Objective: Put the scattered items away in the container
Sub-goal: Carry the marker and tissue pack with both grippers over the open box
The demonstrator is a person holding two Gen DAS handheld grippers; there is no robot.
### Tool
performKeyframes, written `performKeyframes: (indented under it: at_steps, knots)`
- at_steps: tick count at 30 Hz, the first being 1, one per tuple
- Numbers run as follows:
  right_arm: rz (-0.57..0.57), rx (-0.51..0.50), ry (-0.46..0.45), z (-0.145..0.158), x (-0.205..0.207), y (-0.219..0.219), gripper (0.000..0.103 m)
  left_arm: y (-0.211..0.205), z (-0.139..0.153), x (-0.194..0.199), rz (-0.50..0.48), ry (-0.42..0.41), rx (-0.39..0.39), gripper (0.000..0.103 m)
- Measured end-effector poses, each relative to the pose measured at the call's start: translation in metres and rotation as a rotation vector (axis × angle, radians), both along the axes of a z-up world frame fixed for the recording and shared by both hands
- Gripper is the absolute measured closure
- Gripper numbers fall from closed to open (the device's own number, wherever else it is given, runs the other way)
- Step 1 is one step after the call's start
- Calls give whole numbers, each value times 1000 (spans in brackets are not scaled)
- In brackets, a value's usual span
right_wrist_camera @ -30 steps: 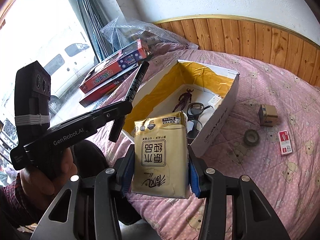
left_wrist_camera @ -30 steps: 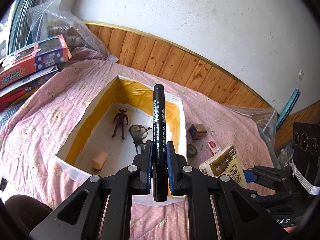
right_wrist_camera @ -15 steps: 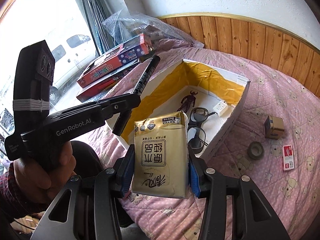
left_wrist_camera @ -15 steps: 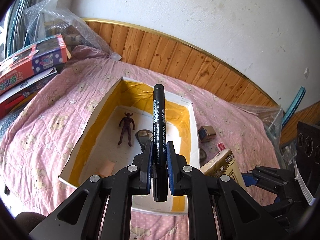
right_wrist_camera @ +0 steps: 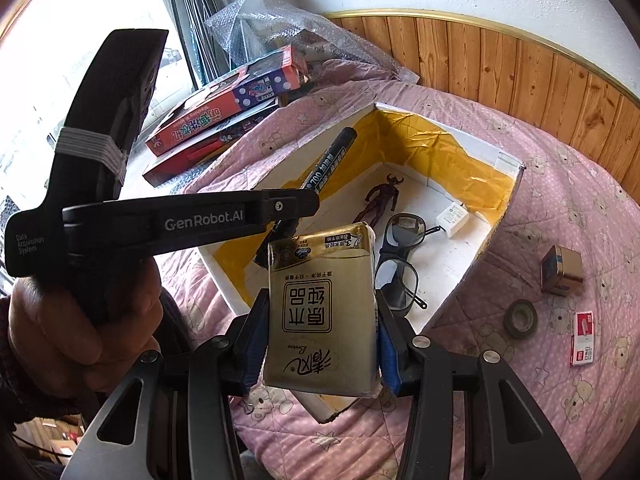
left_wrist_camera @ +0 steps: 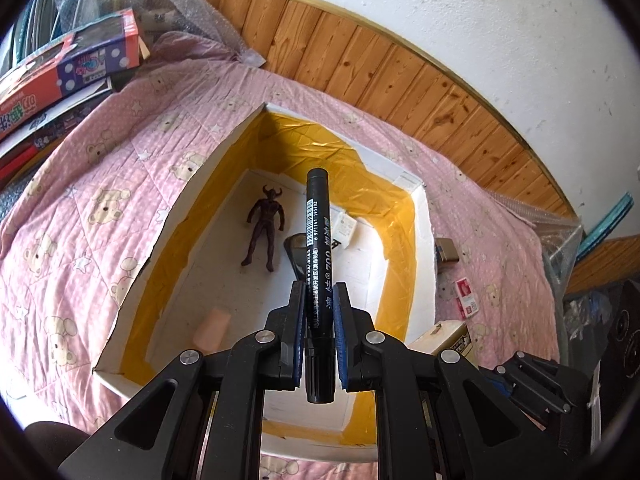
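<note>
My left gripper (left_wrist_camera: 319, 304) is shut on a black marker (left_wrist_camera: 317, 232) that points forward over the open white box with yellow-taped walls (left_wrist_camera: 404, 216). A dark figure (left_wrist_camera: 264, 226), glasses (right_wrist_camera: 396, 264), a small white card (right_wrist_camera: 452, 216) and a peach block (left_wrist_camera: 212, 326) lie in the box. In the right wrist view my right gripper (right_wrist_camera: 320, 320) is shut on a gold tissue pack (right_wrist_camera: 322, 312), held above the box's near corner (right_wrist_camera: 320, 404). The left gripper (right_wrist_camera: 288, 216) shows there at left, held by a hand (right_wrist_camera: 80, 332), with the marker (right_wrist_camera: 330, 162) over the box.
On the pink quilt right of the box lie a small cardboard cube (right_wrist_camera: 562, 270), a tape roll (right_wrist_camera: 520, 318) and a red-and-white packet (right_wrist_camera: 582, 338). Toy boxes (right_wrist_camera: 224, 112) and bubble wrap (right_wrist_camera: 288, 28) sit at the back left. A wood-panelled wall runs behind.
Both grippers have moved forward and down toward the box, which now looks larger. The marker sits further over the box's inside. Both grips are unchanged.
</note>
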State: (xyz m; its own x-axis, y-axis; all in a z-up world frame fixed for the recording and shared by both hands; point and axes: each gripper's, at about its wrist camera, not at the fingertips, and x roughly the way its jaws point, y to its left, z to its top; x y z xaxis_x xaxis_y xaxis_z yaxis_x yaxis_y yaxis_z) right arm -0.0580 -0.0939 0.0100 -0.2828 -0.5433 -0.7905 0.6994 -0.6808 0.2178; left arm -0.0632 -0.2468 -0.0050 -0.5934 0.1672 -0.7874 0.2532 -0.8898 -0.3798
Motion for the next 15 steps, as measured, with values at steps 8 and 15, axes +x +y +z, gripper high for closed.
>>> performKeyframes:
  at_steps: [8,15]
  knots:
    - [22,40,-12,-13,-16,-12,55,-16,-23,-19,53,-94,81,90]
    - [66,94,-31,-27,-24,-27,55,-23,-44,-37,79,-184,114,90]
